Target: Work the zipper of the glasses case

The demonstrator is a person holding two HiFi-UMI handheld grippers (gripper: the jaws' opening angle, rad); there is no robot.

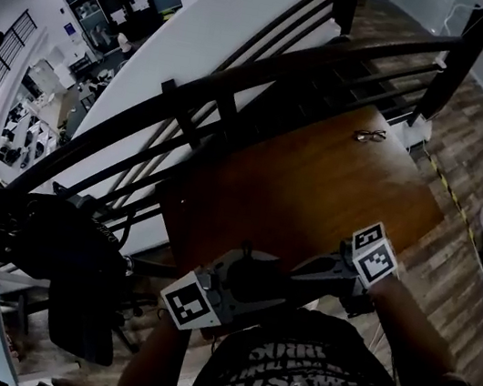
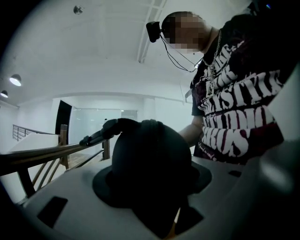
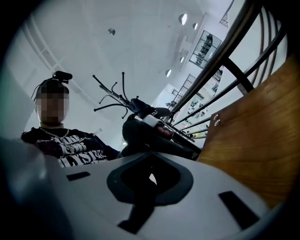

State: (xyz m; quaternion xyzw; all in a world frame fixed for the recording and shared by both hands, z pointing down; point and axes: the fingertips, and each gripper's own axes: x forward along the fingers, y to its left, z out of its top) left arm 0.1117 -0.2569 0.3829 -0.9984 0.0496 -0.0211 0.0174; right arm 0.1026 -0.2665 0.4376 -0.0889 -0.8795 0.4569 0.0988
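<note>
Office floor is spreading out below a dark railing [image 1: 243, 77], and against that railing one wooden table [image 1: 317, 182] is standing with most of its top bare. You are not working over that table; you are holding both tools up close to your chest, probably so the small zipper is sitting near your eyes and the head camera.

Between the tools, one dark glasses case [image 2: 150, 164] is hanging in the air, off the table and right in front of your shirt. Your left gripper [image 1: 249, 283] is clamping it across its rounded body, the jaws closed around the shell; that is acting as the anchor, so a pull on the zipper is not dragging the whole case along.

Your right gripper [image 3: 149, 176] is coming in from the other side with its jaws narrowed almost together. They appear to be pinching the thin zipper pull [image 3: 147, 149] at the case's edge, though the tab itself is too small to make out with certainty.

One pair of glasses [image 1: 369, 135] is lying well apart at the table's far end, likely waiting out of the way.

Counting up: two grippers, one case, one pair of glasses, one table.
</note>
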